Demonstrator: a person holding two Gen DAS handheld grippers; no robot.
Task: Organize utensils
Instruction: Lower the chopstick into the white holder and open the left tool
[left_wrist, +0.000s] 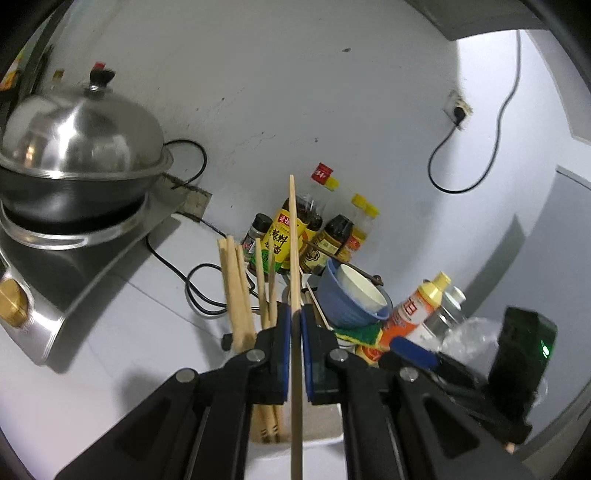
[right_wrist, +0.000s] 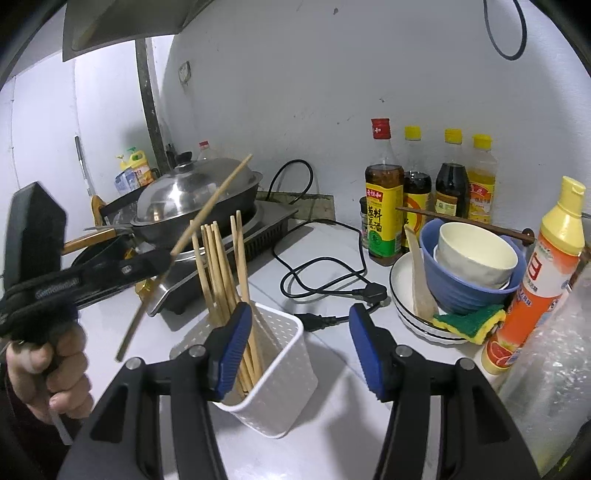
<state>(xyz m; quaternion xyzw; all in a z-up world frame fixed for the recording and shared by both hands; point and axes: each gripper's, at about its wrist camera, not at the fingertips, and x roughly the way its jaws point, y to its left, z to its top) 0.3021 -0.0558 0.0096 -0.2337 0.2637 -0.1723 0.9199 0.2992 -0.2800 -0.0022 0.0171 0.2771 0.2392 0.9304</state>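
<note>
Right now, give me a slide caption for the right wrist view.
Open right gripper hovers by the white utensil holder of chopsticks while the left gripper carries one more chopstick.

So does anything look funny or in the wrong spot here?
Yes, one dark chopstick lies flat across the stacked bowls on the right, far from the white holder where the wooden chopsticks stand. A loose black plug also sprawls on the counter. The left gripper is holding one more chopstick.
</note>
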